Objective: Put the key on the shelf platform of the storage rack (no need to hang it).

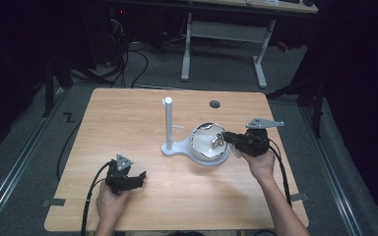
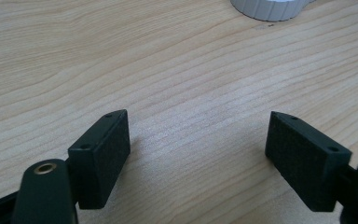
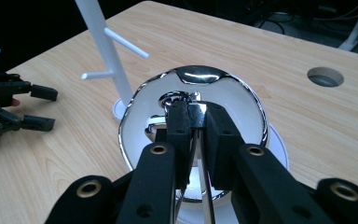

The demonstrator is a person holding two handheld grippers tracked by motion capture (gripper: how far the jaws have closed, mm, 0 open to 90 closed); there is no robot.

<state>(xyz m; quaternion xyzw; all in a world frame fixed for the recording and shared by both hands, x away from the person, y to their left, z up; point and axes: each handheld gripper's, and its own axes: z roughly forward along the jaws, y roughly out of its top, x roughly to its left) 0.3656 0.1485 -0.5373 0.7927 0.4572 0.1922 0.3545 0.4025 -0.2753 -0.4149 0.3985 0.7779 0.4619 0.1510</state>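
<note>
A shiny metal cup [image 1: 205, 141] hangs over the round end of a white stand's base [image 1: 215, 161], its mouth turned toward my right gripper. That gripper [image 1: 225, 138] is shut on the cup; in the right gripper view its jaws [image 3: 196, 114] pinch a thin metal strip at the rim of the cup [image 3: 235, 100], seemingly the handle. The stand's white post [image 1: 168, 120] with short pegs rises just left of the cup. My left gripper [image 1: 139, 177] rests low at the table's front left, open, with bare wood between its pads [image 2: 198, 149].
A round cable hole [image 1: 214, 104] sits in the wooden table [image 1: 128, 123] behind the cup. The white base's edge [image 2: 270, 9] lies ahead of the left gripper. A white-legged desk [image 1: 221, 49] and floor cables stand beyond the table.
</note>
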